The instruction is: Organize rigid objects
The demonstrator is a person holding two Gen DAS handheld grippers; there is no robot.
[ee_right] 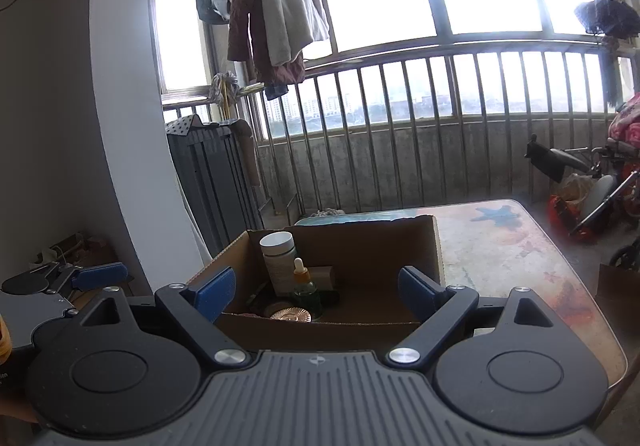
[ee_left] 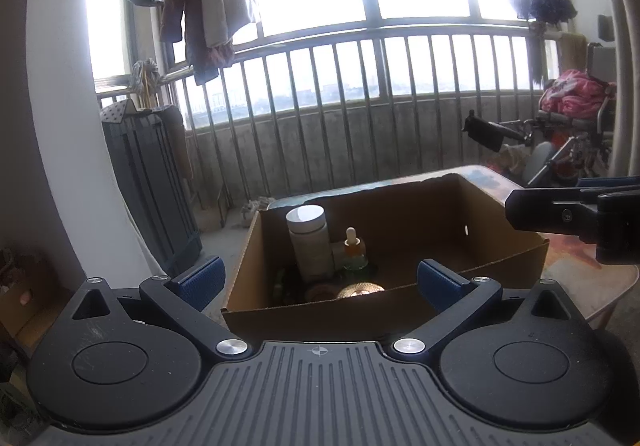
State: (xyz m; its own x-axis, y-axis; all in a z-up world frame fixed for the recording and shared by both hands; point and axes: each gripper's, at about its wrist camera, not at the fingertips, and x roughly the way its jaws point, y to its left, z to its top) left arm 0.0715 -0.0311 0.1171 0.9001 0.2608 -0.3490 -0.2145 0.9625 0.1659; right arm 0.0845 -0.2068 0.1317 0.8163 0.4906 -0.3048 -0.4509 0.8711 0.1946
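Note:
An open cardboard box (ee_left: pixel 404 316) stands on a worn table (ee_right: pixel 500 246); it also shows in the right wrist view (ee_right: pixel 360 242). In its left part stand a white-capped jar (ee_left: pixel 310 242) and a dropper bottle (ee_left: pixel 354 252), with a round gold lid (ee_left: pixel 360 289) in front. The right wrist view shows the jar (ee_right: pixel 279 258), the dropper bottle (ee_right: pixel 305 286) and the gold lid (ee_right: pixel 290 314) too. My left gripper (ee_left: pixel 320 278) is open and empty before the box's near wall. My right gripper (ee_right: pixel 318 288) is open and empty at the near wall too.
A metal balcony railing (ee_left: pixel 360 106) and windows stand behind the table. A dark folded panel (ee_left: pixel 156 186) leans at the left. Coats (ee_left: pixel 212 6) hang on a rod. A wheelchair with pink bedding (ee_left: pixel 572 118) is at the right. The table's right edge (ee_right: pixel 600 310) drops off.

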